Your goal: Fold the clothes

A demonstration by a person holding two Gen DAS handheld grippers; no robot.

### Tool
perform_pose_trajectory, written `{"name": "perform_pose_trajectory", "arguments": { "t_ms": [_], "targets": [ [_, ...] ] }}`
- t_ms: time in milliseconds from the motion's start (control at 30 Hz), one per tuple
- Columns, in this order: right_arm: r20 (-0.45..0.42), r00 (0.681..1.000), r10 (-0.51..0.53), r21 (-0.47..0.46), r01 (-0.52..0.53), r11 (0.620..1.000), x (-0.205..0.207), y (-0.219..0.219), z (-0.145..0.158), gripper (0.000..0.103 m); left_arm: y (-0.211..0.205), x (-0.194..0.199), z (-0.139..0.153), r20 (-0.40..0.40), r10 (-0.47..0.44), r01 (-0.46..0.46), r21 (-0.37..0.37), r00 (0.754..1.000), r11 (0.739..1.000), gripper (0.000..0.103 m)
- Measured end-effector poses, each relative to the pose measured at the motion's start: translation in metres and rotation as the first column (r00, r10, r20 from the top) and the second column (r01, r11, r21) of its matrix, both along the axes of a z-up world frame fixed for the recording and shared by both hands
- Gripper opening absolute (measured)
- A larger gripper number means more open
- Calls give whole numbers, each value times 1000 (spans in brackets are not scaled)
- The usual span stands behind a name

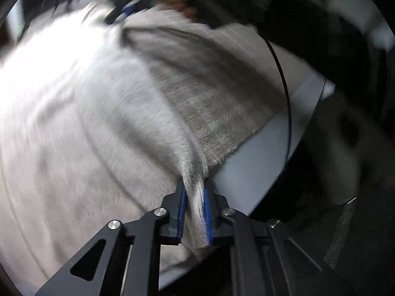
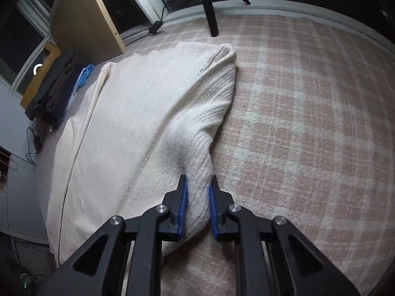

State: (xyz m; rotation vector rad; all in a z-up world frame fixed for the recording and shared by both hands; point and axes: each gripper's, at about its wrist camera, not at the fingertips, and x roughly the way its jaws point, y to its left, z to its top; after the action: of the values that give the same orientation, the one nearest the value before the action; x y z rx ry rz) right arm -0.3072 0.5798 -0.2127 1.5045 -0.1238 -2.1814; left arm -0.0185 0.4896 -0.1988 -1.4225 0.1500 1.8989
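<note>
No writing is legible anywhere. A pink-and-cream checked rug (image 2: 308,113) covers the floor, with a wooden panel (image 2: 86,17) and dark windows behind. The cream ribbed sweater (image 2: 153,113) lies spread on the rug; the left hand-held gripper (image 1: 194,192) and right hand-held gripper (image 2: 198,187) each clench a pinched fold of it.

We see on both the left claw (image 1: 194,192) and the right claw (image 2: 199,190) black angular linkage arms, round silver screws and ribbed blue pads.
</note>
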Motion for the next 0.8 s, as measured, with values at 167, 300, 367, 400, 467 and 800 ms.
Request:
{"name": "perform_pose_trajectory", "arguments": {
  "t_ms": [167, 300, 367, 400, 467, 800],
  "targets": [
    [11, 1000, -30, 46, 29, 999, -4, -22, 26, 14, -62, -9, 9, 157, 146, -183, 257, 977, 949, 10],
    [-21, 1000, -1, 102, 3, 995, -8, -56, 54, 14, -105, -8, -3, 243, 247, -323, 354, 938, 878, 10],
    [-35, 999, 33, 142, -28, 989, -10, -78, 63, 14, -120, -7, -16, 275, 290, -379, 368, 917, 849, 10],
    [-38, 998, 57, 169, -50, 984, -11, -93, 64, 14, -127, -5, -22, 286, 310, -403, 370, 907, 837, 10],
    [-36, 993, 109, 221, -98, 970, -13, -126, 62, 14, -142, -1, -33, 307, 348, -448, 369, 886, 814, 10],
    [-29, 968, 250, 165, -242, 956, -2, -183, 77, 40, -178, 26, -23, 231, 420, -465, 195, 877, 864, 20]
  ]
}}
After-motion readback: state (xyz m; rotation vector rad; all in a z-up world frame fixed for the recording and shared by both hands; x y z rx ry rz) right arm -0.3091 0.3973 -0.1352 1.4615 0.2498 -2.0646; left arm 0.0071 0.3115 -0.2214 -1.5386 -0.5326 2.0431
